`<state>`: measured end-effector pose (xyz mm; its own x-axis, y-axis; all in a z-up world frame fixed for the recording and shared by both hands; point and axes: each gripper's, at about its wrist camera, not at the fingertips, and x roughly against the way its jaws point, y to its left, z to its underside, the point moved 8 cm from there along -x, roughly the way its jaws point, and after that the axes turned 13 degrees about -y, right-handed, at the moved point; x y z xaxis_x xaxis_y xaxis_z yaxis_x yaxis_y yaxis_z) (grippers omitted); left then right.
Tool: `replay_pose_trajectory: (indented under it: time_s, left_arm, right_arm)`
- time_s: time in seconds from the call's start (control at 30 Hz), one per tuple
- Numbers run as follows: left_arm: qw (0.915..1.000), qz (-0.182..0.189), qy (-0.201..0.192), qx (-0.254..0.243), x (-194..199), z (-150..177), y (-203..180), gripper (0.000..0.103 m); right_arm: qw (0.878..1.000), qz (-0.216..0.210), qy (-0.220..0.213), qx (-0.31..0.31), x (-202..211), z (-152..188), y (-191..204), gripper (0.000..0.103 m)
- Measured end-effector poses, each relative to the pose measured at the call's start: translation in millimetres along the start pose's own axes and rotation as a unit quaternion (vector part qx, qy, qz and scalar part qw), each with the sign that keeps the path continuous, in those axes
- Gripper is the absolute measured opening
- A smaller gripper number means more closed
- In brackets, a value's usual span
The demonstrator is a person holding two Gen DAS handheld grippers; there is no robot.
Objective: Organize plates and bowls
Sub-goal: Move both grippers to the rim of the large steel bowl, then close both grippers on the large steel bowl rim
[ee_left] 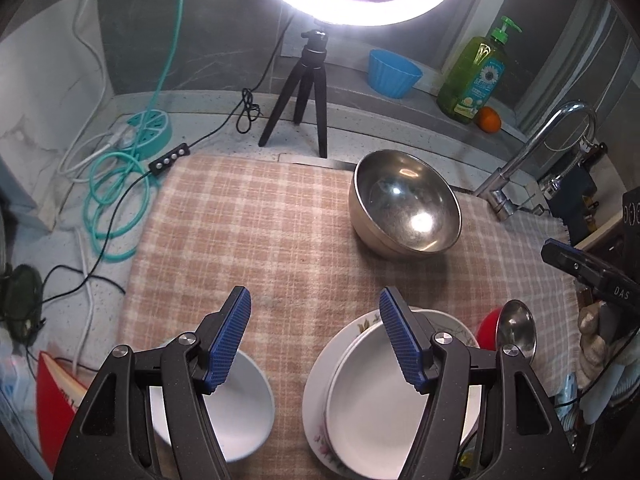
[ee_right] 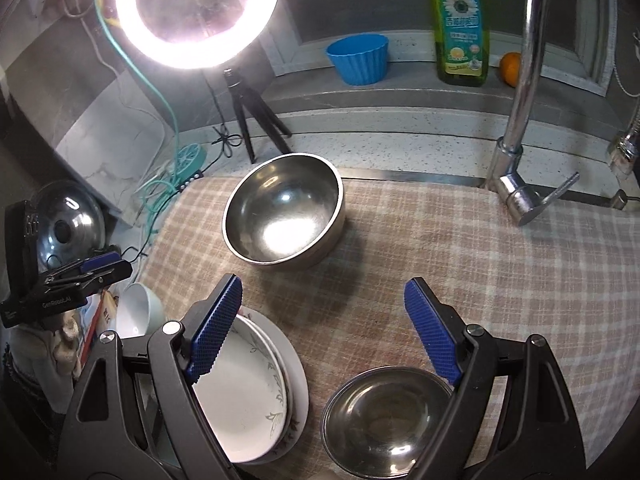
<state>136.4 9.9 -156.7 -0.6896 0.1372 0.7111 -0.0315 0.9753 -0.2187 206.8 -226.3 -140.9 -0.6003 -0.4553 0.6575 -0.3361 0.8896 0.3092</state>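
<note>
Large stainless steel bowl (ee_left: 405, 206): set upright on the far part of the checked cloth (ee_left: 248, 216), well apart from the other dishes; judged light, rigid and slippery on its polished wall, best taken by pinching the rim, one pad inside and one outside. Small stainless steel bowl (ee_right: 386, 420): placed near on the cloth, just right of the plate stack; shallow, probably light, liable to slide or ring if nudged; rim grip again advised. Plate stack (ee_right: 256, 392): a white dish nested in a leaf-patterned dish on a wider floral plate, near and centre; judged ceramic, heavier, stiff and fragile, with a glazed surface that may slip between pads; to be held at the raised edge and kept level. White ceramic bowl (ee_left: 236, 404): near left of the stack, at the cloth's edge; fragile, moderately heavy, to be taken at the rim. Left gripper (ee_left: 316, 340): held over the near cloth between the white bowl and the stack, jaws spread, nothing between the pads. Right gripper (ee_right: 324, 328): held above the stack and the small steel bowl, jaws spread wide, empty. Nesting of the steel bowls and gathering of the ceramics are judged not yet done.
</note>
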Motion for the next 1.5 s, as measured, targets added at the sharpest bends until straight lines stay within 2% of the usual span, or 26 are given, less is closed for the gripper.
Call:
replay_pose_trajectory:
  time_s: [0.2,0.27,0.37,0.43,0.53,0.63,0.73,1.13,1.3,1.5]
  left_arm:
    - [0.9996,0.024,0.011,-0.009,-16,-15,-3,0.063]
    - [0.9993,0.034,0.012,-0.011,-21,-21,-4,0.059]
    - [0.9987,0.047,0.014,-0.013,-29,-28,-6,0.052]
    - [0.9980,0.058,0.020,-0.011,-38,-30,-7,0.038]
    - [0.9965,0.076,0.033,-0.003,-49,-31,-9,0.029]
    - [0.9952,0.088,0.042,-0.008,-59,-32,-14,0.028]
    - [0.9939,0.096,0.052,-0.018,-68,-34,-20,0.026]
    - [0.9884,0.120,0.093,0.012,-105,-47,-23,0.025]
    - [0.9879,0.117,0.101,0.014,-117,-45,-26,0.023]
    - [0.9873,0.117,0.108,0.003,-127,-43,-31,0.023]
  right_arm:
    - [0.999,-0.002,-0.003,-0.040,-7,-4,0,0.086]
    - [0.999,0.003,-0.005,-0.041,-10,-4,1,0.078]
    - [0.998,-0.007,0.007,-0.064,-19,-2,3,0.064]
    - [0.997,-0.010,0.011,-0.076,-24,-1,3,0.058]
    - [0.995,-0.018,0.016,-0.097,-32,1,4,0.056]
    - [0.993,-0.020,0.023,-0.112,-40,2,4,0.056]
    - [0.993,-0.016,0.028,-0.117,-50,0,4,0.047]
    - [0.985,-0.007,0.052,-0.163,-82,2,-12,0.047]
    - [0.981,-0.006,0.057,-0.185,-91,1,-19,0.045]
    - [0.981,-0.002,0.069,-0.182,-105,2,-18,0.038]
